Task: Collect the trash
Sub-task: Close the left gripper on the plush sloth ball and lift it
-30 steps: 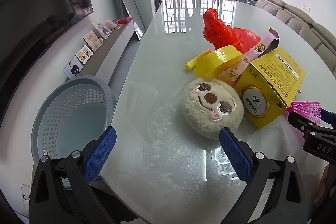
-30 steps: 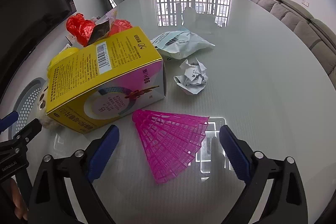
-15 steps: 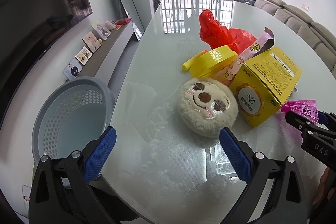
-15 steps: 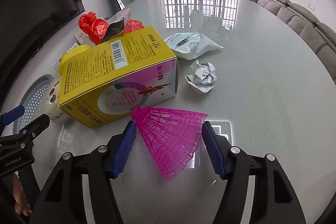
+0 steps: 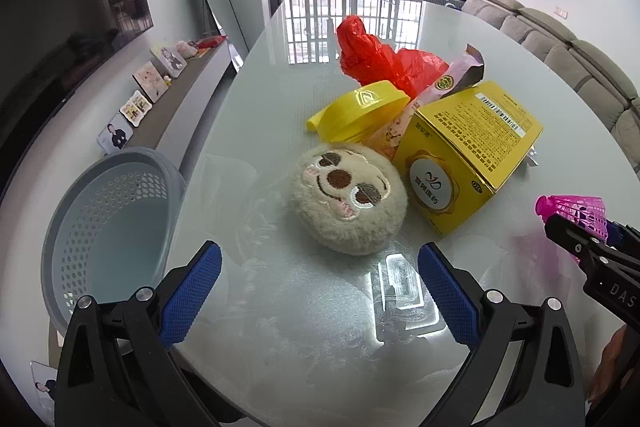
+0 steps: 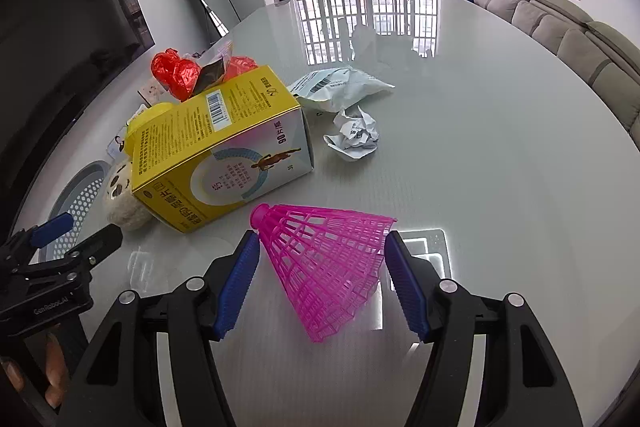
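Observation:
A pink plastic shuttlecock point(image 6: 332, 267) lies sideways between the blue pads of my right gripper point(image 6: 320, 243), which is shut on it just above the glass table point(image 6: 500, 147). One pad presses near its cork, the other on the skirt's rim. In the left wrist view the same shuttlecock point(image 5: 576, 211) shows at the right edge. My left gripper point(image 5: 319, 267) stands open and holds nothing, just in front of a round beige plush toy point(image 5: 348, 199). A grey perforated basket point(image 5: 100, 211) sits below the table's left edge.
A yellow box point(image 6: 208, 155) lies beside the shuttlecock. Behind it are a yellow lid point(image 5: 360, 107), a red plastic bag point(image 5: 372, 59) and a snack wrapper point(image 5: 452, 79). A crumpled paper ball point(image 6: 354, 137) and a white pouch point(image 6: 340, 87) lie further back.
My right gripper's jaws went from wide open to shut on the pink shuttlecock, then shifted slightly with it. The left gripper has barely moved and stays open.

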The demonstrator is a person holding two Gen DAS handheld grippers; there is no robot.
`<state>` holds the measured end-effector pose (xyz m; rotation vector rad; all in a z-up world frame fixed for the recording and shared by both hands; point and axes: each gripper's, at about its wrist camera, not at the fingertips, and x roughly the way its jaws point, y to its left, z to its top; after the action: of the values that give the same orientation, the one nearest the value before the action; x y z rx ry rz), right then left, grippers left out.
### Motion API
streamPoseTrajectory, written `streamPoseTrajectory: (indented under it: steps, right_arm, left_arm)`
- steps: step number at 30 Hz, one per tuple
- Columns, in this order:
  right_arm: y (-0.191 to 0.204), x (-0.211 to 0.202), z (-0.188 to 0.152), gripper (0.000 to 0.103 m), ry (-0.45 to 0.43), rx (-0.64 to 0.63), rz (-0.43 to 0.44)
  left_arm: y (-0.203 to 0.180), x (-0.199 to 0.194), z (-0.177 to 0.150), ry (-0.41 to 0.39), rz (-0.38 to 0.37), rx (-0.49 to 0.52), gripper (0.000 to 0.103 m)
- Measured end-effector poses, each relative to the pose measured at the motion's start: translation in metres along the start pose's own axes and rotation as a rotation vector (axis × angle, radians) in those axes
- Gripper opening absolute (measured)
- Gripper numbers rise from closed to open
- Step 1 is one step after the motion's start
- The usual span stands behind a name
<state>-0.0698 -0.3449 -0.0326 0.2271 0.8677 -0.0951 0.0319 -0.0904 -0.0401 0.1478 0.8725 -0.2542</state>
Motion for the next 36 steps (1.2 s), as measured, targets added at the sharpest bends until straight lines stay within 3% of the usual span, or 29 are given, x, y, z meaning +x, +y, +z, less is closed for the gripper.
streamPoseTrajectory:
  steps: [25, 30, 36]
  right_arm:
    - [-0.009, -0.007, 0.0, 0.063, -0.009, 0.026, 0.027]
    - [-0.005, -0.005, -0.001, 0.063, -0.004, 0.027, 0.039]
    - [0.003, -0.006, -0.003, 0.063, -0.003, 0.016, 0.045]
  left_arm:
    - [-0.001, 0.051, 0.03, 0.006, 0.025, -0.018, 0.094]
    - [0.001, 0.052, 0.03, 0.013, -0.005, -0.026, 0.063]
    - [0.004, 0.048, 0.026, 0.004, -0.013, -0.027, 0.059]
